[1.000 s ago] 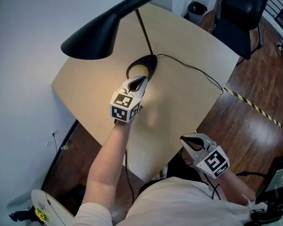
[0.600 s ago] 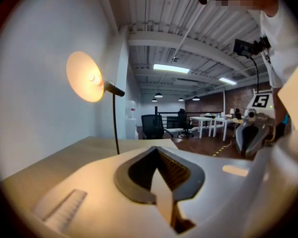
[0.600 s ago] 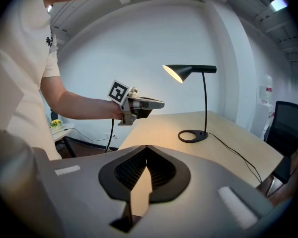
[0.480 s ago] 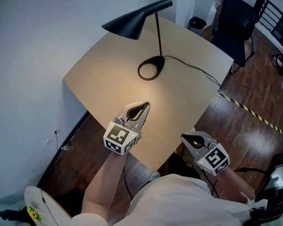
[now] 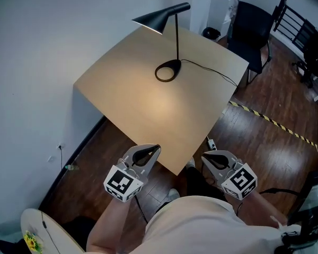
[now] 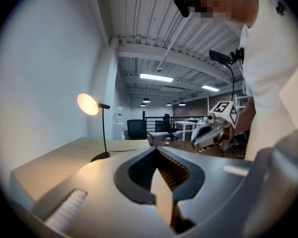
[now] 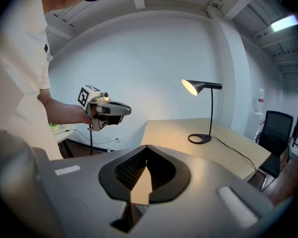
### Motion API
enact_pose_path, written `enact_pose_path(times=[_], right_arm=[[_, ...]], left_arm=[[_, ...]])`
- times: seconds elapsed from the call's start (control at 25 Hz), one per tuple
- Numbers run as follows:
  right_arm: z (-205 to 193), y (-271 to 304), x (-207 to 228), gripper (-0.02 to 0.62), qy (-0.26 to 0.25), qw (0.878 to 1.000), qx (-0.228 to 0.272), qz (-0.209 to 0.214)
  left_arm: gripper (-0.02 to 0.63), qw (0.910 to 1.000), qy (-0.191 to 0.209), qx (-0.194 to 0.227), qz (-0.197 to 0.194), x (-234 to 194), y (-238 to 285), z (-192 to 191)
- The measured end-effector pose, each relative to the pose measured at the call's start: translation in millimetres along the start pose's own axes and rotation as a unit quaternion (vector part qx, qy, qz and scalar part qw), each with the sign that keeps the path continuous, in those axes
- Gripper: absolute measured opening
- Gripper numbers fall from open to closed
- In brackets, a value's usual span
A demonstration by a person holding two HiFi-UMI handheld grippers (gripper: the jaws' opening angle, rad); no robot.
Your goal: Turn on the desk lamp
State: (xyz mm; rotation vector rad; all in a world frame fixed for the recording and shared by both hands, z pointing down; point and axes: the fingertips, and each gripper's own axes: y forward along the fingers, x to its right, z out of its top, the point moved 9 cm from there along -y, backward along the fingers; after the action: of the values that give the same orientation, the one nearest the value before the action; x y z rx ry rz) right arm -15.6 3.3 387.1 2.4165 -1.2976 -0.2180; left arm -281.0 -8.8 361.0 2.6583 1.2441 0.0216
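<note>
The black desk lamp (image 5: 176, 32) stands at the far side of the beige table (image 5: 122, 83), its ring base (image 5: 167, 71) on the tabletop. Its shade (image 5: 156, 16) throws a warm patch of light on the table, and it glows in the left gripper view (image 6: 88, 103) and the right gripper view (image 7: 197, 86). My left gripper (image 5: 150, 151) (image 6: 156, 151) is shut and empty, held off the table's near edge. The right gripper (image 5: 209, 157) (image 7: 146, 147) is beside it, also shut with nothing in it. Both are well apart from the lamp.
The lamp's black cable (image 5: 212, 74) runs over the table's right edge. A black chair (image 5: 253, 20) and a dark bin (image 5: 210, 33) stand beyond the table. Yellow-black tape (image 5: 267, 119) crosses the wood floor at right. A white wall borders the left.
My left gripper has drawn back from the lamp's base to beyond the near table edge, and the head view has backed away. The right gripper has barely moved.
</note>
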Motion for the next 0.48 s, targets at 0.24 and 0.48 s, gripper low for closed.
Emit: enact_pose_path(times=[0.24,0.48], right_arm=[[-1.9,-36.0,-33.9,0.003,-0.006,1.0,0.003,-0.019],[-10.6,-69.2,-51.6,0.003,-0.008,0.999,0.024,-0.022]], left_arm=[[0.017,0.9998,-0.015,0.015,0.003,52.5,-44.9,-6.6],[0.017,0.9995,-0.026,0.02,0.001,104.5,-61.9,-14.3]])
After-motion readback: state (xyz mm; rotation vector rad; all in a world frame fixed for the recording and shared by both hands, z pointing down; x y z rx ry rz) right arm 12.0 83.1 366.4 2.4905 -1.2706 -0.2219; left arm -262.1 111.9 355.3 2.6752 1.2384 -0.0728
